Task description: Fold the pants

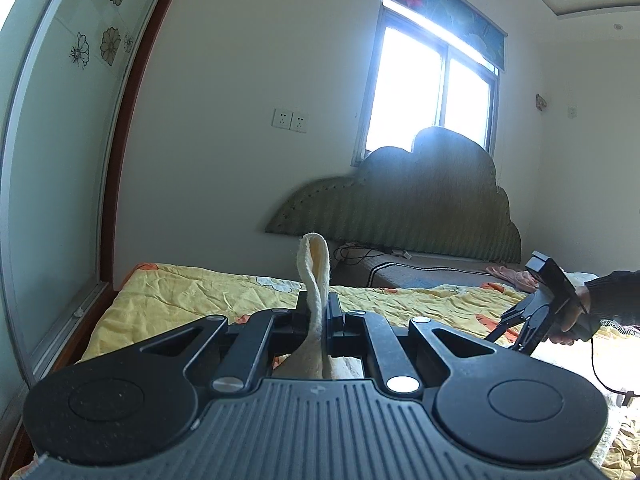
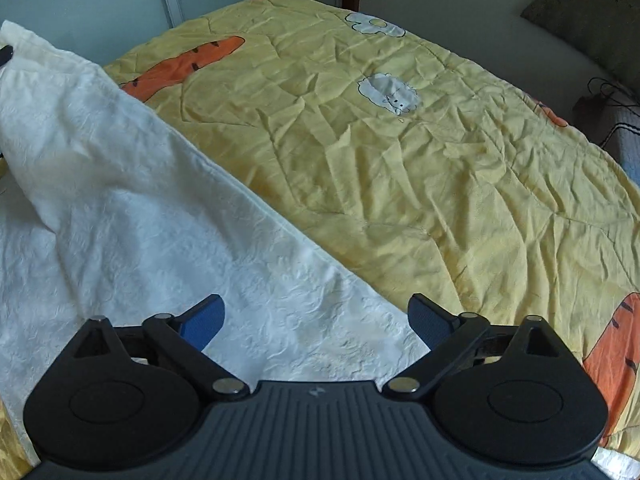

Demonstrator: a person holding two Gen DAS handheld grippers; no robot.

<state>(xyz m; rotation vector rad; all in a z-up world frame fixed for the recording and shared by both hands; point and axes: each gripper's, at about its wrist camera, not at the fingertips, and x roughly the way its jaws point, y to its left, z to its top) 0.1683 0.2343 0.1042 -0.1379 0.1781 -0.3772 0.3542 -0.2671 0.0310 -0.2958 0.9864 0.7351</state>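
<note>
Pants (image 2: 132,216), cream-white and crinkled, lie across the near-left part of the quilt (image 2: 420,168), one edge running diagonally toward the near edge. I have my left gripper (image 1: 319,312) clamped on a fold of that fabric, which loops up between the closed fingers, lifted above the bed. My right gripper (image 2: 316,326) sits with its blue pads (image 2: 206,322) spread wide, holding nothing, over the pants' edge where cloth meets quilt. From the left wrist view I see that right gripper at the quilt's right side, in my gloved right hand (image 1: 592,304). A green headboard (image 1: 420,208) leans on the far wall.
</note>
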